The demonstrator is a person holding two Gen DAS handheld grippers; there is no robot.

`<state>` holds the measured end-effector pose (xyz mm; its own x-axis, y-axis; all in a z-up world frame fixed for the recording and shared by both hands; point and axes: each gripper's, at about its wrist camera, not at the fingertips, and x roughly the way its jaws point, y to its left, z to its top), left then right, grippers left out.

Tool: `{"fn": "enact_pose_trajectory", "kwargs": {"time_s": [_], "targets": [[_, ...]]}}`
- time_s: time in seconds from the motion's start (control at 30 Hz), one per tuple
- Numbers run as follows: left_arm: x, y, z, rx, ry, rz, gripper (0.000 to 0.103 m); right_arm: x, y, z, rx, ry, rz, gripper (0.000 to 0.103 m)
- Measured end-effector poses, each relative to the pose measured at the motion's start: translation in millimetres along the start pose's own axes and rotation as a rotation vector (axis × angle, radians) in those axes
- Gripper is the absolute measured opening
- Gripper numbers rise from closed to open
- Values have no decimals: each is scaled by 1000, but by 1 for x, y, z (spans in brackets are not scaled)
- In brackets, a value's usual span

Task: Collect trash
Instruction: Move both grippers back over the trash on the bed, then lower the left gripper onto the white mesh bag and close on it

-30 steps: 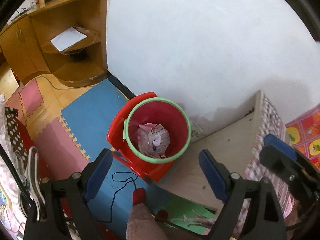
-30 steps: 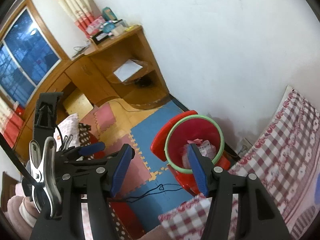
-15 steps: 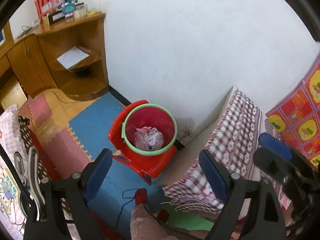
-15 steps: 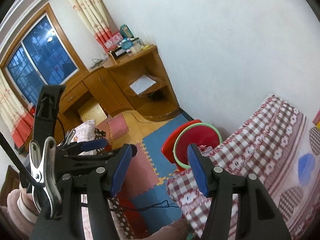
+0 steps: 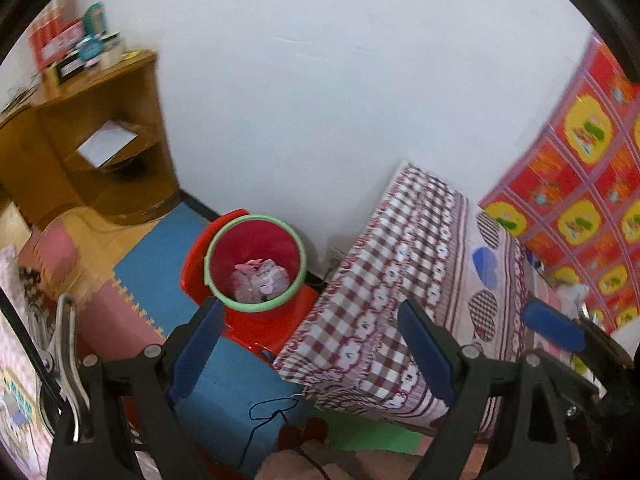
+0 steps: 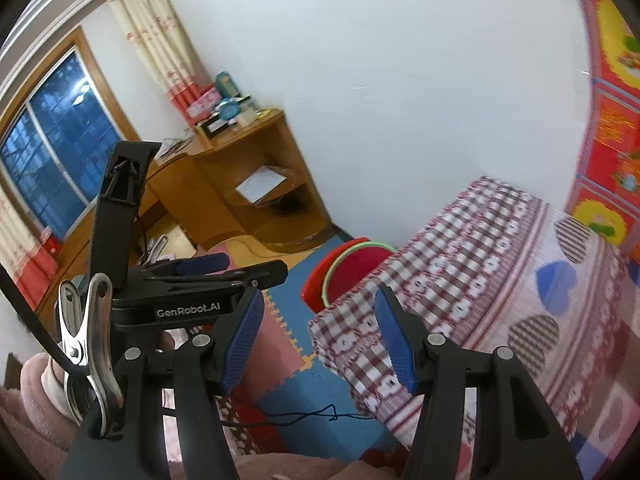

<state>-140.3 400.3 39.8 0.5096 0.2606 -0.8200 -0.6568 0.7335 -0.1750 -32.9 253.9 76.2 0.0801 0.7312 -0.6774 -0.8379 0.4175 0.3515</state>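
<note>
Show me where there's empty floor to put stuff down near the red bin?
Bare blue foam mat lies between the red bin and the wooden shelf unit. The pink mat beside it is free too. It is crowded where the bin sits close against the checked bed.

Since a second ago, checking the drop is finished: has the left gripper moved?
Yes. The left gripper has pulled up and back from the red bin, which looks smaller and farther.

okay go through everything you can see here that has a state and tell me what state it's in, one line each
left gripper: open, nothing between the fingers.
right gripper: open, nothing between the fingers.
red bin: upright, no lid on, crumpled trash at the bottom.
red stool: on the floor, bin resting on it.
checked cloth: spread over the bed, edge hanging down.
white paper: lying flat on the desk shelf.
</note>
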Motion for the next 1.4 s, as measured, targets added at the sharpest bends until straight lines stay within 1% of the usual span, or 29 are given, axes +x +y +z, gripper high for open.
{"fn": "enact_pose_trajectory", "kwargs": {"time_s": [0.1,0.27,0.53,0.63,0.9,1.17,1.4], "targets": [[4,-13,-1,55,7,-29,91,-11,-4,-8,28,-22,-36,59],[8,-43,-4,150,35,-98,91,-33,-21,-22,137,-65,-119,59],[16,-95,-14,316,67,-195,91,-75,-56,-58,318,-156,-286,59],[17,-115,-17,371,72,-233,91,-94,-68,-67,377,-190,-344,59],[19,-174,-24,496,80,-318,91,-147,-99,-94,489,-258,-499,59],[28,-245,-43,594,113,-373,91,-196,-142,-129,587,-292,-597,59],[36,-328,-60,669,129,-398,91,-243,-195,-155,643,-287,-641,59]]}}
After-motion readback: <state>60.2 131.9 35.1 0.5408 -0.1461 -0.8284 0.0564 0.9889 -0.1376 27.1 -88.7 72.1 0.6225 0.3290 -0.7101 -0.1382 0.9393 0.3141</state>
